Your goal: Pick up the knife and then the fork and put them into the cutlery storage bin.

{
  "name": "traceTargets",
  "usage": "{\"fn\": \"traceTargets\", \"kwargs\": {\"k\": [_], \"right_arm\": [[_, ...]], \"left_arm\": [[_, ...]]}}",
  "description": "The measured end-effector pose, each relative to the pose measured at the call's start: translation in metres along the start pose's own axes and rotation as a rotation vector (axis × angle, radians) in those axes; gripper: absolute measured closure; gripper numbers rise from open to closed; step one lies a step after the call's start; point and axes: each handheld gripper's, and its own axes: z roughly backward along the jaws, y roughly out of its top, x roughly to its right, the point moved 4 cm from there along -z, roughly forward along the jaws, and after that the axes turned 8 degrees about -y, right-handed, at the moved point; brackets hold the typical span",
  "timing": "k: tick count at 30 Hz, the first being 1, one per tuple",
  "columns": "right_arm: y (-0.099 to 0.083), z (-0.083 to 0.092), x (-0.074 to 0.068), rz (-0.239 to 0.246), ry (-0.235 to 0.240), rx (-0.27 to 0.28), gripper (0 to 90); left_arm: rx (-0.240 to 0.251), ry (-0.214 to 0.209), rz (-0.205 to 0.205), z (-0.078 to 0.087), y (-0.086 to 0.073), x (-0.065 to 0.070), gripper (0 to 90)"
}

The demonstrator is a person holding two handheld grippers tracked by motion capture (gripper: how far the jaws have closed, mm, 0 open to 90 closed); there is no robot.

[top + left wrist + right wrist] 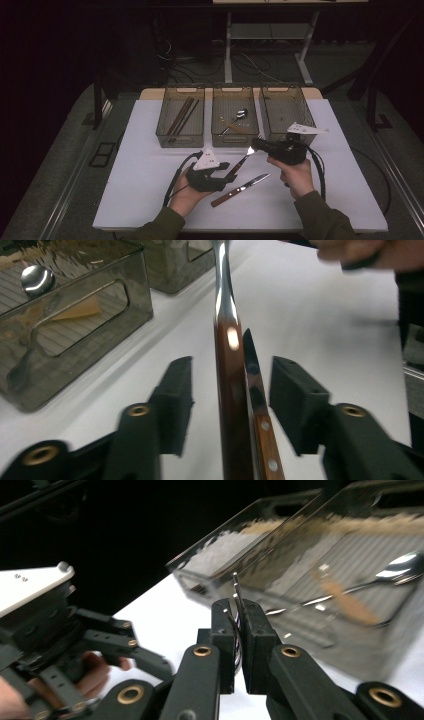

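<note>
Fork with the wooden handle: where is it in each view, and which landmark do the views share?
High view: fork slants at centre, above the knife.
Left gripper view: fork runs up the middle, inside the open left gripper.
Right gripper view: its tip pokes from the shut right gripper.
Shared landmark: the bin holding a spoon.
</note>
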Motion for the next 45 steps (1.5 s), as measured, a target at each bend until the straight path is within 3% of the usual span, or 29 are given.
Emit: {"fn": "traceTargets", "kwargs": {"k": [6, 9, 18, 26, 31, 35, 45], "right_arm": [[0.024, 0.018, 0.021, 0.026, -0.074, 0.03, 85.6], [0.036, 0.028, 0.034, 0.018, -0.111, 0.052, 85.6], [0.077, 0.061, 0.073, 0.009, -0.23, 0.089, 85.6], [0.112, 0.085, 0.109, 0.014, -0.379, 0.126, 85.5], [0.119, 0.081, 0.132, 0.023, -0.449, 0.105, 85.5], [0.117, 0.07, 0.146, 0.017, -0.468, 0.077, 85.5], [0.101, 0.033, 0.175, -0.045, -0.444, -0.063, 85.4]], "left_arm": [[0.006, -0.018, 0.008, 0.019, -0.014, -0.005, 33.4], [0.018, -0.008, 0.024, 0.028, -0.022, -0.008, 27.9], [-0.008, 0.023, 0.042, 0.053, -0.05, -0.018, 15.8], [0.01, 0.063, 0.06, 0.066, -0.059, -0.029, 4.3], [-0.01, 0.062, 0.065, 0.063, -0.061, -0.03, 0.0], [-0.021, 0.054, 0.067, 0.061, -0.062, -0.028, 0.0], [-0.02, 0.043, 0.067, 0.059, -0.06, -0.026, 0.0]]}}
